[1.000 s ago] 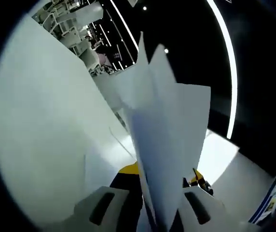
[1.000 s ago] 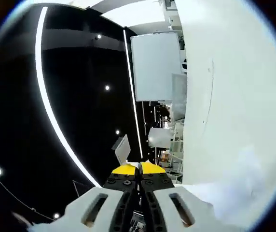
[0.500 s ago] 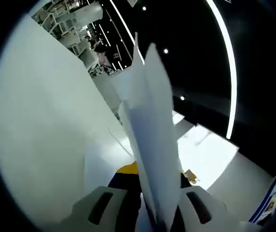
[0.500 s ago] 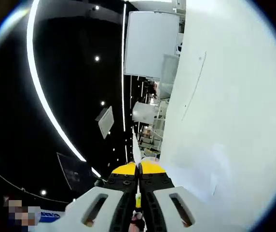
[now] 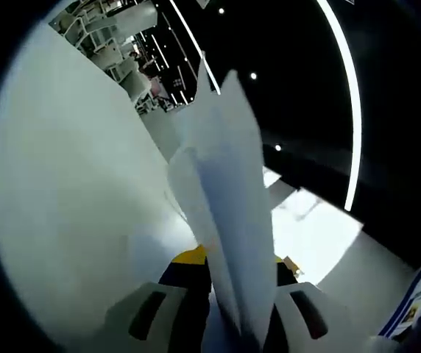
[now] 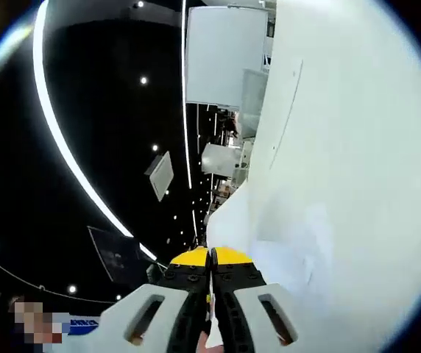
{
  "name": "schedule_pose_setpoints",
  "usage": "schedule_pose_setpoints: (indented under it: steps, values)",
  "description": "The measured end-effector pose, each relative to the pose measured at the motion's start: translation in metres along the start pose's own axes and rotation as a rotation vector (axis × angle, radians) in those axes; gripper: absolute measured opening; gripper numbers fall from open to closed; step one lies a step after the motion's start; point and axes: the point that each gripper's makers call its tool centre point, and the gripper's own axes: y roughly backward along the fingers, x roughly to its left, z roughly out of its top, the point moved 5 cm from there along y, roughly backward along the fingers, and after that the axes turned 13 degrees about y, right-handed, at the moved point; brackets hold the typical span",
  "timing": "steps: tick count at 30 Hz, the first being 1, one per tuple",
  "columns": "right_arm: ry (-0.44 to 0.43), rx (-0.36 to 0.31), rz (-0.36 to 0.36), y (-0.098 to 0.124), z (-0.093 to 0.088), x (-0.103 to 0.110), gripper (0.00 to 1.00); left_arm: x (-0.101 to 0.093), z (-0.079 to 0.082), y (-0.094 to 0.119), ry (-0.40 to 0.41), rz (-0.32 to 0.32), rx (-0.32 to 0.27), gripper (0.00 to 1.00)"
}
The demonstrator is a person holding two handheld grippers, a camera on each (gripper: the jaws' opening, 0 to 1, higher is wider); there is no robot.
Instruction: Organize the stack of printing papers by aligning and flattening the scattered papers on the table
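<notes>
Between both claws, papers [image 5: 229, 220] stand on edge.

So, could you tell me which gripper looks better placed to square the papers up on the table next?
Probably the left gripper: several loose sheets stand up between its jaws beside the white table. The right gripper looks shut on one thin edge.

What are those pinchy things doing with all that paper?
A person is tidying printing paper with a gripper in each hand. The left gripper is shut on a bunch of paper sheets, which stand up on edge between its jaws. The right gripper has its jaws together, with a thin sheet edge rising just past its tips beside the white table.
</notes>
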Motion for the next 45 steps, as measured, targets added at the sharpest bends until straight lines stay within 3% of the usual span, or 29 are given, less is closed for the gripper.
schedule_pose_setpoints:
  steps: [12, 17, 20, 22, 28, 33, 37, 45]
  values:
    - [-0.056, 0.168, 0.150, -0.004, -0.033, 0.019, 0.00, 0.004, 0.001, -0.001, 0.009, 0.016, 0.016, 0.28]
    - [-0.064, 0.227, 0.215, -0.002, -0.036, 0.026, 0.00, 0.006, 0.001, -0.001, 0.018, 0.023, 0.018, 0.28]
    - [-0.075, 0.230, 0.237, -0.001, -0.026, 0.023, 0.00, 0.005, 0.000, -0.001, 0.019, 0.025, 0.017, 0.29]
    - [-0.068, 0.245, 0.249, 0.000, -0.035, 0.029, 0.00, 0.005, 0.000, -0.001, 0.020, 0.026, 0.017, 0.29]
    - [-0.077, 0.305, 0.306, 0.005, -0.034, 0.031, 0.00, 0.005, 0.000, -0.001, 0.021, 0.032, 0.021, 0.31]
    - [-0.029, 0.327, 0.408, 0.002, -0.064, 0.063, 0.00, 0.004, -0.002, -0.001, 0.029, 0.029, 0.031, 0.36]
    - [-0.014, 0.390, 0.483, -0.001, -0.087, 0.087, 0.00, 0.004, -0.003, -0.001, 0.026, 0.031, 0.034, 0.37]
    - [0.002, 0.435, 0.592, 0.001, -0.097, 0.117, 0.00, 0.004, -0.003, -0.002, 0.030, 0.034, 0.035, 0.38]
